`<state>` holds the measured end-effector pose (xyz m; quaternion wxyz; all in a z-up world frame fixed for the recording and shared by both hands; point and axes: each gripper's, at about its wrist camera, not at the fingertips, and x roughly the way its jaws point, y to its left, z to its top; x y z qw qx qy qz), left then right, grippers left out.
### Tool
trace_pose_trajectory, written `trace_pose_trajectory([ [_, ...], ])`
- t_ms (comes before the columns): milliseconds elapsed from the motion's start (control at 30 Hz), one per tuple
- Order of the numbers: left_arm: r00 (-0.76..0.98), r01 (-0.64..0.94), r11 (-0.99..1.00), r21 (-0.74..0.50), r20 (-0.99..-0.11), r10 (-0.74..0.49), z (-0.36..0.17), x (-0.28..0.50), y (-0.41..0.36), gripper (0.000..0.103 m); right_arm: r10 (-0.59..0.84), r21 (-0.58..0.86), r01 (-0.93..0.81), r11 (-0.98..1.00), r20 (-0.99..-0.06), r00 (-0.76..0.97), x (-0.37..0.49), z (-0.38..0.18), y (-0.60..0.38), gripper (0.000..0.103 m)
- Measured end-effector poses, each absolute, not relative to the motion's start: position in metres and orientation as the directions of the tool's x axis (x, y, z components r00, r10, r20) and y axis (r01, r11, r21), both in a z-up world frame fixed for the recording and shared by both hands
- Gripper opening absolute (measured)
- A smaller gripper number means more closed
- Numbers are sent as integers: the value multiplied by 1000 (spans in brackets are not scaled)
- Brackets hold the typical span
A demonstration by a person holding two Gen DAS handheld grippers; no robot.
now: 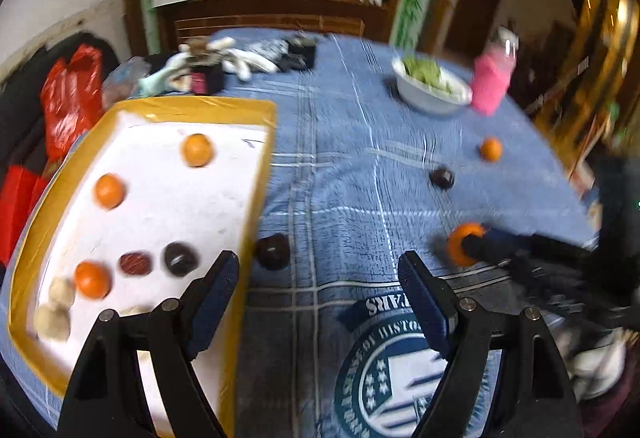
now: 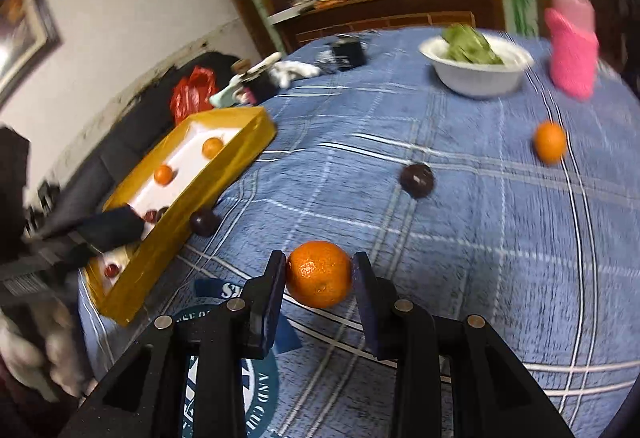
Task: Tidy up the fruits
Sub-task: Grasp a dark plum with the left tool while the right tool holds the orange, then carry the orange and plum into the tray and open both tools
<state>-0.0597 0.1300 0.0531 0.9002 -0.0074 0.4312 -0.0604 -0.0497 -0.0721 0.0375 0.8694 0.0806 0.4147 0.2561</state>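
My right gripper [image 2: 319, 260] is shut on an orange [image 2: 319, 274], held just above the blue checked cloth [image 2: 460, 258]. The left wrist view shows that same orange [image 1: 458, 243] at the right. My left gripper [image 1: 318, 262] stands open with nothing between its fingers, at the right edge of the yellow-rimmed white tray [image 1: 200, 105]. In the tray lie three oranges [image 1: 196, 150], two dark fruits [image 1: 180, 259] and pale round ones [image 1: 52, 322]. A dark fruit [image 1: 273, 252] rests on the cloth against the tray. Further right lie another dark fruit [image 2: 417, 180] and a loose orange [image 2: 550, 142].
A white bowl of greens [image 1: 432, 94] and a pink-sleeved bottle [image 1: 492, 82] stand at the far right of the table. Cloths and small dark items [image 1: 224, 66] crowd the far edge. A red bag [image 1: 72, 94] sits beyond the tray on the left.
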Motion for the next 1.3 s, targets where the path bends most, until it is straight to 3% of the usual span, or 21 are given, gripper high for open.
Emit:
trace_pose_trajectory([
  [167, 590, 131, 984, -120, -788, -175, 54, -26, 106, 81, 518, 392, -339, 855, -655, 550, -48, 44, -86, 37],
  [333, 590, 266, 961, -81, -774, -229, 57, 15, 48, 80, 438, 408, -202, 890, -647, 624, -46, 50, -118, 37],
  [500, 537, 350, 931, -102, -793, -288, 32, 49, 0, 72, 385, 495, -61, 867, -587, 712, -48, 58, -165, 37],
  [700, 525, 362, 931, -34, -818, -234, 6, 67, -22, 71, 369, 567, 21, 824, -565, 738, -44, 57, -193, 37],
  [733, 525, 358, 933, -21, -822, -220, 2, 69, -24, 66, 370, 567, 22, 823, -566, 737, -44, 57, -192, 37],
  [767, 521, 353, 936, 0, -831, -197, -3, 68, -23, 43, 371, 565, 20, 825, -567, 735, -44, 57, -191, 37],
  [800, 544, 344, 938, 35, -822, -169, -3, 66, -23, 30, 371, 561, 17, 828, -571, 732, -43, 58, -189, 37],
  [833, 544, 356, 934, 27, -819, -184, -1, 62, -20, 24, 372, 558, 15, 830, -574, 730, -42, 56, -187, 37],
  [1167, 618, 193, 964, -183, -740, -264, 52, -18, 79, 24, 331, 476, -18, 880, -583, 742, -46, 54, -169, 37],
  [1300, 670, 112, 974, -196, -709, -220, 71, -68, 133, 25, 277, 398, -19, 917, -603, 748, -47, 54, -157, 37],
])
